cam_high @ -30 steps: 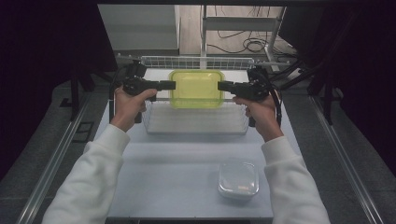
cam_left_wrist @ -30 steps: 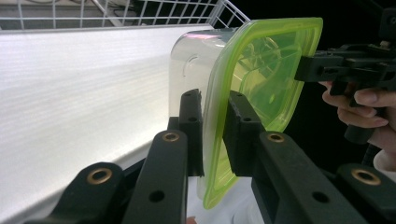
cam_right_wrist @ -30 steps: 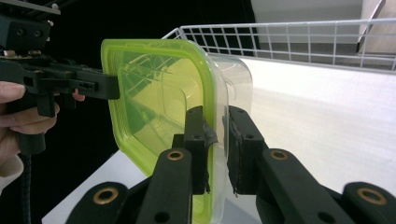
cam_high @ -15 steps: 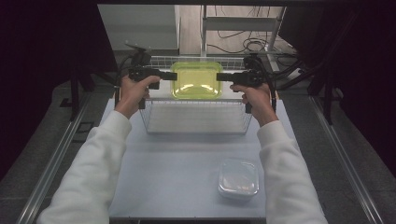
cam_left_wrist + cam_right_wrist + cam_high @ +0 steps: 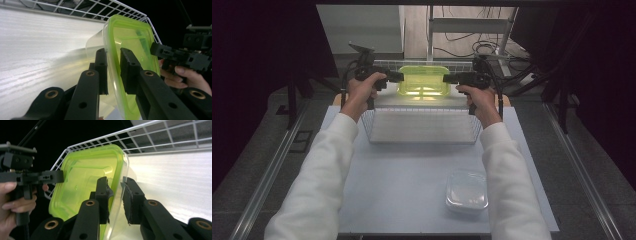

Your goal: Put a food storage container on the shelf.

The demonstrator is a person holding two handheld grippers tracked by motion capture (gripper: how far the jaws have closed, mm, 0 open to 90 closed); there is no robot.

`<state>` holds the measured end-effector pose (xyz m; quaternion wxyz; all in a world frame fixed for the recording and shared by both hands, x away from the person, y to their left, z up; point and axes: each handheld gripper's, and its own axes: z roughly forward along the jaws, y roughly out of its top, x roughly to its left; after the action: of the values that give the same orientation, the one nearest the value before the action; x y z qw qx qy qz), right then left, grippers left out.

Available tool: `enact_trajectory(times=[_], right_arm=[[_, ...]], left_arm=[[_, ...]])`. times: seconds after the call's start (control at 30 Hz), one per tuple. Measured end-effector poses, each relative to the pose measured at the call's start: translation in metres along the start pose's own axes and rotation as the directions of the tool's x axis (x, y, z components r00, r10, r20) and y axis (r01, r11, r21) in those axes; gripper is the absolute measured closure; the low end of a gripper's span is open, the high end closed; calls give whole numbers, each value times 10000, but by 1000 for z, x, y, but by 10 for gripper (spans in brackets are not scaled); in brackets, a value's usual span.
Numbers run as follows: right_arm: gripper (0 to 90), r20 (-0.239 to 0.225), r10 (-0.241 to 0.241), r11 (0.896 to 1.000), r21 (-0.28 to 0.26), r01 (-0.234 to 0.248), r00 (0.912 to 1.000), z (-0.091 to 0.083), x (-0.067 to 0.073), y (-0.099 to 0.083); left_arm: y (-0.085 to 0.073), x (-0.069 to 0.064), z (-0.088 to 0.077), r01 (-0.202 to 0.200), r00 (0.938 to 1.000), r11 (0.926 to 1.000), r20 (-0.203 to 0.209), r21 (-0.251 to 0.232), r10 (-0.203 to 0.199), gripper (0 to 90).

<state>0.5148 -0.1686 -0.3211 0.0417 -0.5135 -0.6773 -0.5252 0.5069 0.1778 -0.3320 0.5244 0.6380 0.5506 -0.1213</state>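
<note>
Over far end of wire basket: green-lidded container between left gripper and right gripper; jaws just been opening, rim between, grip loosening. Step: placing. Next: withdraw sideways.

In the high view, the far side of the wire basket is partly hidden behind the green-lidded container at upper centre. In the left gripper view the container's lower end runs off the bottom edge, behind the black jaws. Whether the pads press the rim is unclear. The clear tub at lower right is too blurred to show any contents.
</note>
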Motion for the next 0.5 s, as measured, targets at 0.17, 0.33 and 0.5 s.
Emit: enact_trajectory(times=[0.17, 0.33, 0.5], right_arm=[[721, -92, 1010, 9947, -186, -1012, 9948, 9, -9, 0], [717, -193, 1327, 9908, -239, -1331, 9910, 10, -12, 1], [664, -190, 1281, 9908, -403, -1288, 9916, 10, -12, -1]], left_arm=[[3, 11, 5, 608, 9976, 9981, 327, -61, -606, 753], [3, 15, 7, 692, 9964, 9975, 507, -141, -684, 746], [1, 8, 6, -1, 9993, 9988, -384, -483, -18, 685]])
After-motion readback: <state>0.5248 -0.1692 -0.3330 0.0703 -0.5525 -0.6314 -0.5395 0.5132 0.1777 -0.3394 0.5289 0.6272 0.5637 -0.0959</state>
